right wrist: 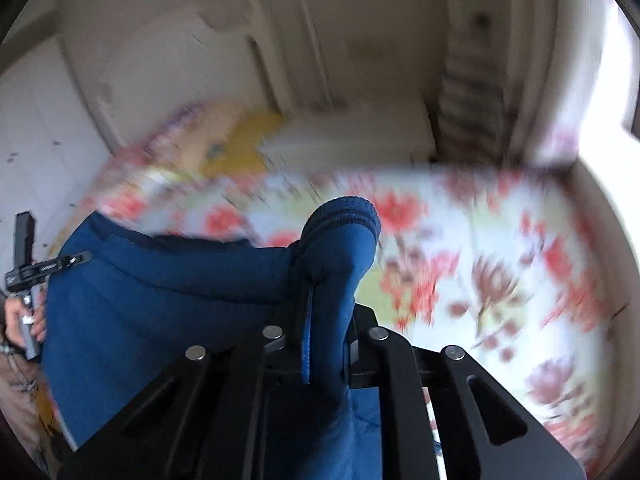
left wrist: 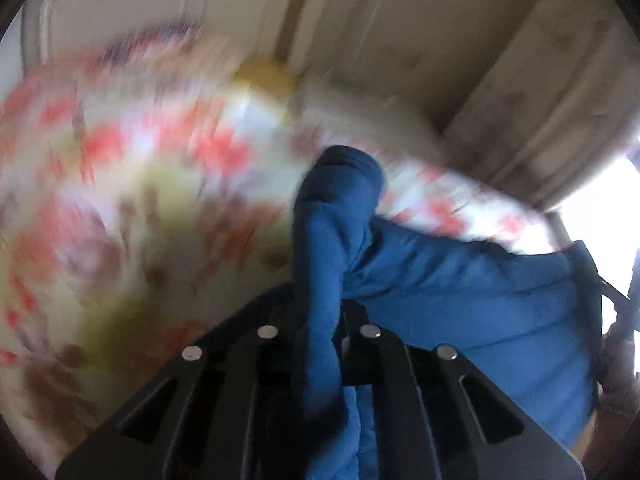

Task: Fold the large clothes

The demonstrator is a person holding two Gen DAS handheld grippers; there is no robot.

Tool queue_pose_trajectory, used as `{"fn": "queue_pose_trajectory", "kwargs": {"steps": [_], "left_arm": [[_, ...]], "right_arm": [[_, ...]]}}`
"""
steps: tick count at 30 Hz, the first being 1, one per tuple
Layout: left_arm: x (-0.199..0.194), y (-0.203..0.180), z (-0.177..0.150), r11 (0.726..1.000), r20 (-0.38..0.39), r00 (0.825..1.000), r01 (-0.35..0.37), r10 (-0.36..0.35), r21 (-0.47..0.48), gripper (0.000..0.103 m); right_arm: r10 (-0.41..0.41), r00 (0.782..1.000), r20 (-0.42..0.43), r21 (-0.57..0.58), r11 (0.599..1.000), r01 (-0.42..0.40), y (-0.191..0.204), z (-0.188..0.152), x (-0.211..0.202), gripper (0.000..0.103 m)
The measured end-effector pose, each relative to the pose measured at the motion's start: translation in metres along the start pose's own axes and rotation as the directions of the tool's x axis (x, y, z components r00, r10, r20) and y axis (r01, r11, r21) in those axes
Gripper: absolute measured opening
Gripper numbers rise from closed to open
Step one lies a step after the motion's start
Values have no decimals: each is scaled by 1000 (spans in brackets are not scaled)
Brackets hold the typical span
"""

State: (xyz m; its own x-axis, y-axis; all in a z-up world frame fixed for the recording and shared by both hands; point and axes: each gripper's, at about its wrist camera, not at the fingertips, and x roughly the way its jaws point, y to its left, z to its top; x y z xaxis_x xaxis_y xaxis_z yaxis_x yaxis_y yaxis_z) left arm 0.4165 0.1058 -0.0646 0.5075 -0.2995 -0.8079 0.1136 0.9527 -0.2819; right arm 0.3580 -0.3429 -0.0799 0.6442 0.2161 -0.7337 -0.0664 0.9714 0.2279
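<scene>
With both the left gripper (left wrist: 320, 320) and right gripper (right wrist: 320, 332) clamped on the blue padded fabric garment (left wrist: 460, 300) at frame centre above the floral bedsheet (right wrist: 480, 240), keep it taut and level while lowering.

left hand-held gripper (left wrist: 320, 316) jaws pinched on blue garment (left wrist: 460, 300), right hand-held gripper (right wrist: 324, 332) likewise clamped, both raised

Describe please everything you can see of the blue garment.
The blue garment is thick, soft cloth, maybe fleece, with a ribbed hem or cuff and a blue strip, perhaps a zipper, running down one fold. It is lifted, stretched between the left gripper and the right gripper, each shut on a bunched edge. Behind it lies a blurred flowered sheet.
</scene>
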Motion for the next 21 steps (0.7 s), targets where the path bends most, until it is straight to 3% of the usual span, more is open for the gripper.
{"fn": "queue_pose_trajectory", "kwargs": {"steps": [2,4,5,6,7,9,11,12,13,17,21], "left_arm": [[22,16,-12,999,-11,1000,23,-23,-46,34],[17,23,-13,995,8,999,50,-49,-83,46],[15,24,-13,996,9,1000,17,-17,-84,68],[11,25,-13,997,20,1000,-15,17,-77,81],[8,27,-13,997,35,999,-12,14,-75,81],[-9,34,-13,994,91,995,36,-26,-107,81],[-33,37,-18,990,176,984,35,-11,-138,82],[-44,36,-20,990,206,979,29,0,-138,82],[-57,31,-25,992,236,972,18,12,-122,82],[-95,-16,-50,997,309,949,-76,67,18,99],[-110,-82,-79,959,369,925,-184,95,216,101]], "right_arm": [[-22,995,-94,50,998,27,-11,-22,35,20],[25,998,-52,121,992,-18,-26,-31,34,21],[59,997,-54,163,985,-50,-34,-32,31,22],[82,994,-66,196,978,-68,-40,-32,27,23],[86,993,-80,223,973,-67,-45,-31,20,25],[64,995,-81,247,968,-42,-48,-29,3,39],[46,998,-44,234,972,-35,-41,-28,-25,80],[28,999,-25,227,974,-22,-37,-28,-38,93],[10,1000,12,211,977,-12,-29,-30,-55,99],[4,995,100,103,995,-14,22,-39,-101,99],[115,972,207,-11,993,-115,91,-53,-128,99]]}}
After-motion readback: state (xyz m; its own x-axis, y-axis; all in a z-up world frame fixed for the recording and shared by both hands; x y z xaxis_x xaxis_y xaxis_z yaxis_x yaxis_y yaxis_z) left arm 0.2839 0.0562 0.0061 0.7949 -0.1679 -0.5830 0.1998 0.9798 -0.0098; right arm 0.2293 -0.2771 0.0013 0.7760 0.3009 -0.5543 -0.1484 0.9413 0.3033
